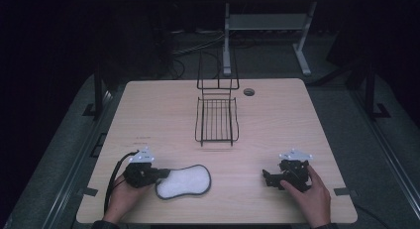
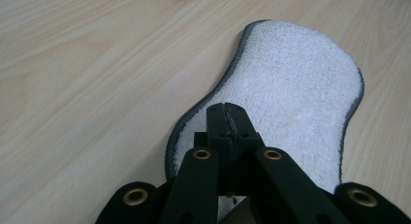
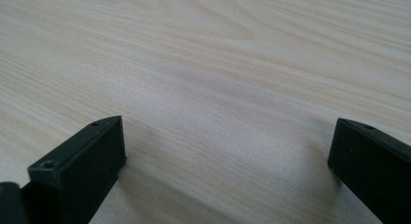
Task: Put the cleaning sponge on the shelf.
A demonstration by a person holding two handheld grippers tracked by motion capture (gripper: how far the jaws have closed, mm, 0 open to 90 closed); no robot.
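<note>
A white peanut-shaped pad with a grey rim (image 1: pixel 184 182) lies flat on the wooden table (image 1: pixel 163 110), near the front left. My left gripper (image 1: pixel 161 175) is at the pad's left end, held in a hand. In the left gripper view its jaws are pressed together (image 2: pixel 228 112) just above the pad (image 2: pixel 291 98), with nothing visible between them. My right gripper (image 1: pixel 265 178) rests at the front right in the other hand, pointing left. Its jaws stand wide apart (image 3: pixel 228 132) over bare wood.
A black wire rack (image 1: pixel 216 121) stands at the middle of the table, its tall back toward the far edge. A round cable hole (image 1: pixel 248 91) is to the right of the rack's top. Beyond the table stands a desk frame (image 1: pixel 228 40).
</note>
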